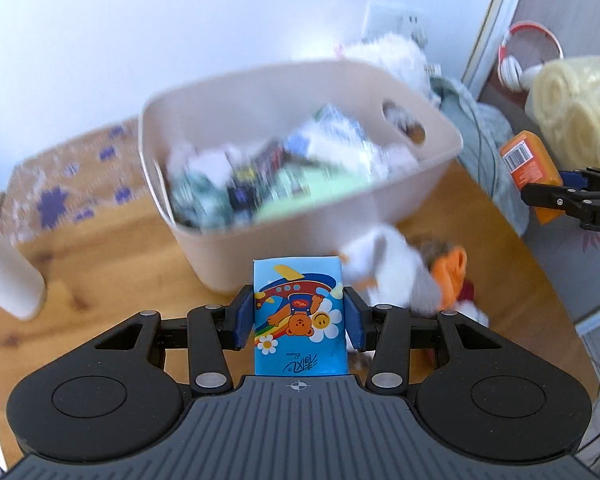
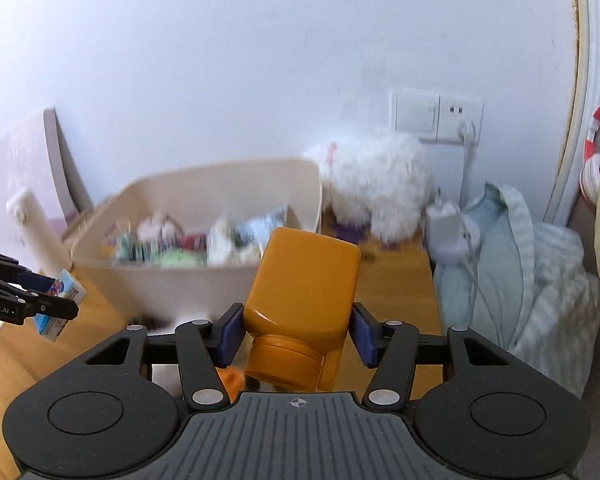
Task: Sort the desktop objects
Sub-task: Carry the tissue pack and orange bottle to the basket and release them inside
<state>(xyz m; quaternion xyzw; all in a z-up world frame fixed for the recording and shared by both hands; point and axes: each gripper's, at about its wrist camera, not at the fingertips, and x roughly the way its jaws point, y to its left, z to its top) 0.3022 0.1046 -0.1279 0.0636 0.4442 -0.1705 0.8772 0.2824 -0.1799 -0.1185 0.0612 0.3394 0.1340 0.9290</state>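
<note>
My left gripper is shut on a blue tissue pack printed with a cartoon bear and plane, held above the wooden table just in front of the beige storage bin. The right gripper is shut on an orange bottle, cap toward the camera, lifted right of the bin. The bin holds several mixed small items. In the left wrist view the orange bottle shows at the right in the other gripper; in the right wrist view the tissue pack shows at the left.
A white and orange plush toy lies on the table in front of the bin. A fluffy white plush sits behind the bin by the wall socket. Pale green cloth and a charger cable lie at the right. A white cylinder stands left.
</note>
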